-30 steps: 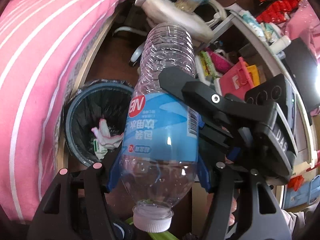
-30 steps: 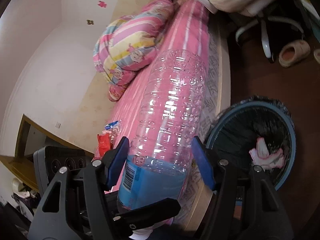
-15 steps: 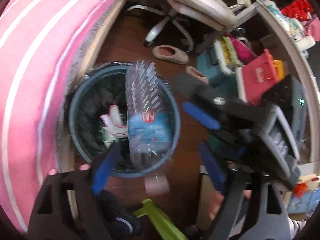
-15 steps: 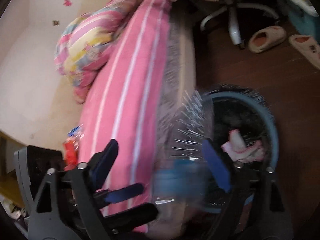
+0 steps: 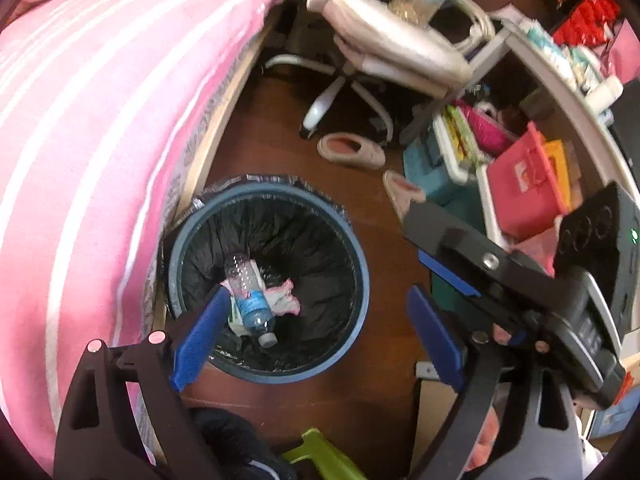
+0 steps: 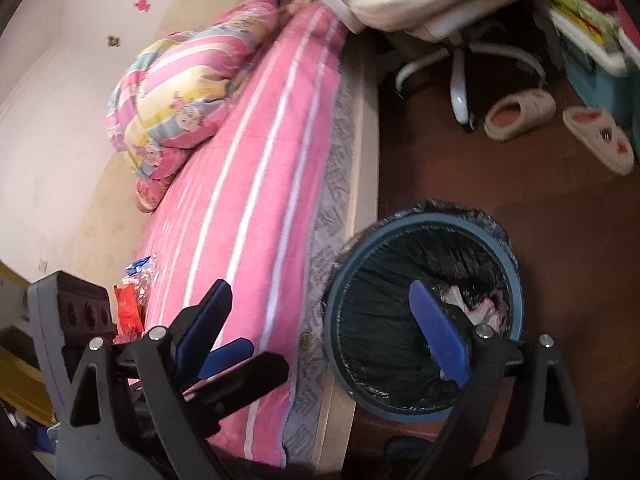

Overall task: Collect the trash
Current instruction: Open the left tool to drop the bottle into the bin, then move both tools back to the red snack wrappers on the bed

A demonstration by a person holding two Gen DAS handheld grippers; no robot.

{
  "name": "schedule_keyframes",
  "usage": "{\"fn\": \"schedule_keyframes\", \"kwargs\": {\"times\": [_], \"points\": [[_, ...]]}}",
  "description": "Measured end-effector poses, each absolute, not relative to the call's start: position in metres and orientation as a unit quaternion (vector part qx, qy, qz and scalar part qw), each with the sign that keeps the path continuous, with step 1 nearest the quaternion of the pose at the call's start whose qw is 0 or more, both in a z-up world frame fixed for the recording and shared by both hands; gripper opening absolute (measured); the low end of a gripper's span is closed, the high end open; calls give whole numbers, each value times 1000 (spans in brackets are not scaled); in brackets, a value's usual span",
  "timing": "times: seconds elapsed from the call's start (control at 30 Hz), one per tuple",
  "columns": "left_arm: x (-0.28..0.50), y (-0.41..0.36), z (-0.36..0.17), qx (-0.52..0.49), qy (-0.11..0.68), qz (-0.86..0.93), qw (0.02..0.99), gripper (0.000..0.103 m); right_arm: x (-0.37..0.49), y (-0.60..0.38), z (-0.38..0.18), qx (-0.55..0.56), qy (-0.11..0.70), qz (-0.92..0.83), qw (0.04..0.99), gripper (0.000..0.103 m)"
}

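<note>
A clear plastic water bottle [image 5: 251, 294] with a blue label lies inside the round blue trash bin [image 5: 356, 248], on crumpled white and pink paper [image 5: 283, 300]. The bin has a black liner and stands on the brown floor beside the bed. My left gripper [image 5: 316, 332] is open and empty above the bin. My right gripper [image 6: 324, 320] is open and empty above the bin's [image 6: 424, 226] left rim; the bottle is hidden in this view, only paper [image 6: 476, 308] shows. The right gripper also appears at the right of the left wrist view [image 5: 452, 256].
A pink striped bed [image 5: 80, 140] runs along the left. A swivel chair [image 5: 380, 52] and two slippers [image 5: 352, 150] stand on the floor beyond the bin. Cluttered shelves and boxes [image 5: 524, 176] are at right. Snack wrappers [image 6: 130, 300] lie on the bed.
Both grippers held the bottle a second ago. They opened, and the bottle dropped into the bin. Both grippers now hang open above it.
</note>
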State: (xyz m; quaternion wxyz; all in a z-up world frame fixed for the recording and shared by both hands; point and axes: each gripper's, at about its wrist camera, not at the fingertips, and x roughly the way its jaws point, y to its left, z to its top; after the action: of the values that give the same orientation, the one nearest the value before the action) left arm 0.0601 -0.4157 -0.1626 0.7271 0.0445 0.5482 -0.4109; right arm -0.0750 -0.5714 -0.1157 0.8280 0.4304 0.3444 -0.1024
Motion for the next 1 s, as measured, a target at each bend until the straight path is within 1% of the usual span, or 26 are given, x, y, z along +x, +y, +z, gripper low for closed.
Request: {"fn": "schedule_keyframes", "kwargs": {"times": [0.17,0.23,0.37,0.47,0.6,0.77,1.0], "points": [[56,-388,-128,-2,497,-417,761,90,-77,-549,-70,391,319,-102,857,94],[55,-371,-112,-38,476,-417,773,93,-76,-539,-46,370,305,-94,872,94],[51,-341,-88,-85,444,-392,801,93,-75,-518,-5,338,275,-63,898,97],[43,-309,-61,-131,397,-377,826,93,-74,-494,25,304,261,-40,915,98],[36,-263,-33,-168,359,-361,844,93,-68,-453,56,269,246,7,931,98],[37,-187,-3,-211,317,-328,864,93,-49,-401,82,254,242,64,934,98],[53,-85,5,-241,307,-270,880,94,-2,-302,93,201,254,146,935,98]]}}
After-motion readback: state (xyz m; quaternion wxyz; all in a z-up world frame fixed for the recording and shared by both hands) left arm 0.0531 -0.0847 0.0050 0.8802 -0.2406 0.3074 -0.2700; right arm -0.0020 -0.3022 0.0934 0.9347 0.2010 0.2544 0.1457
